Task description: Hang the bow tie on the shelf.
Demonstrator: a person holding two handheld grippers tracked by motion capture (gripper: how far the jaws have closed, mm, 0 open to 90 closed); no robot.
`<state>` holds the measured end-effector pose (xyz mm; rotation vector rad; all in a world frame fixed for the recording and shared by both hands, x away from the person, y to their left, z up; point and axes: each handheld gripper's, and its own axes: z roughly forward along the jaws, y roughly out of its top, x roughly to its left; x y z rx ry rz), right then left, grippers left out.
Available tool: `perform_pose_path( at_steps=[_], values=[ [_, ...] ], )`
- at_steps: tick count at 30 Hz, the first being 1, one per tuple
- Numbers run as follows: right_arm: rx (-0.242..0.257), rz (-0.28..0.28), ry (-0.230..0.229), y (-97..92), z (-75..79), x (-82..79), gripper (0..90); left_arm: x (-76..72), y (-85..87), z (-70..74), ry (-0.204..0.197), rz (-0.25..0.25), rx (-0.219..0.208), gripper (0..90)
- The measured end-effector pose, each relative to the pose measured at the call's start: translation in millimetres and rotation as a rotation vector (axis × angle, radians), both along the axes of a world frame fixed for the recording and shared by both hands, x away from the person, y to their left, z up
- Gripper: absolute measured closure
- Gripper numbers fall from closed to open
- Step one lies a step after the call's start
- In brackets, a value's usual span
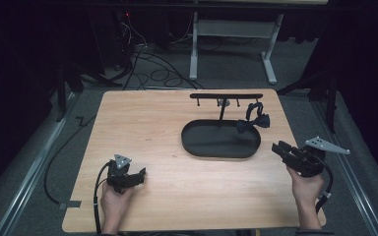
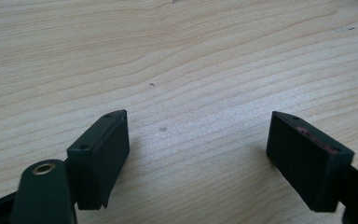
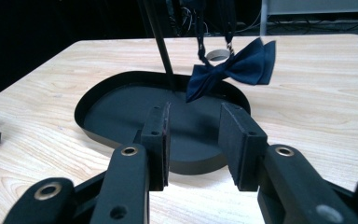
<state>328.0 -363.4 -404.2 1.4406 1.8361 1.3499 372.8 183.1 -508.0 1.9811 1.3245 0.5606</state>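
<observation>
A navy bow tie (image 1: 254, 122) hangs by its strap from the right end of a black T-shaped rack (image 1: 226, 96). The rack rises from a black oval tray (image 1: 211, 141) right of the table's middle. In the right gripper view the bow tie (image 3: 235, 69) dangles just over the far rim of the tray (image 3: 116, 114), beside the rack's post (image 3: 161, 42). My right gripper (image 1: 278, 147) is open near the table's right edge, pointing at the tray with nothing between its jaws (image 3: 195, 140). My left gripper (image 1: 139, 176) is wide open low over bare wood (image 2: 198, 149) at the front left.
The wooden table (image 1: 142, 123) has broad bare room left of the tray. Cables (image 1: 152, 69) and a white frame's legs (image 1: 194, 54) stand on the floor behind it. Metal rails (image 1: 34, 162) run along both sides.
</observation>
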Motion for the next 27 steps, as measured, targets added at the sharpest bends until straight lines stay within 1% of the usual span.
perform_pose_path(
  at_steps=[7,27],
  values=[
    [0.005,0.011,0.003,2.9,-4.4,-2.1,65.5,0.0,0.0,0.0,0.0,0.0,0.0,21.6],
    [0.024,0.049,0.034,15.0,-21.2,-3.8,65.3,0.0,0.0,0.0,0.0,0.0,0.0,21.5]
  ],
)
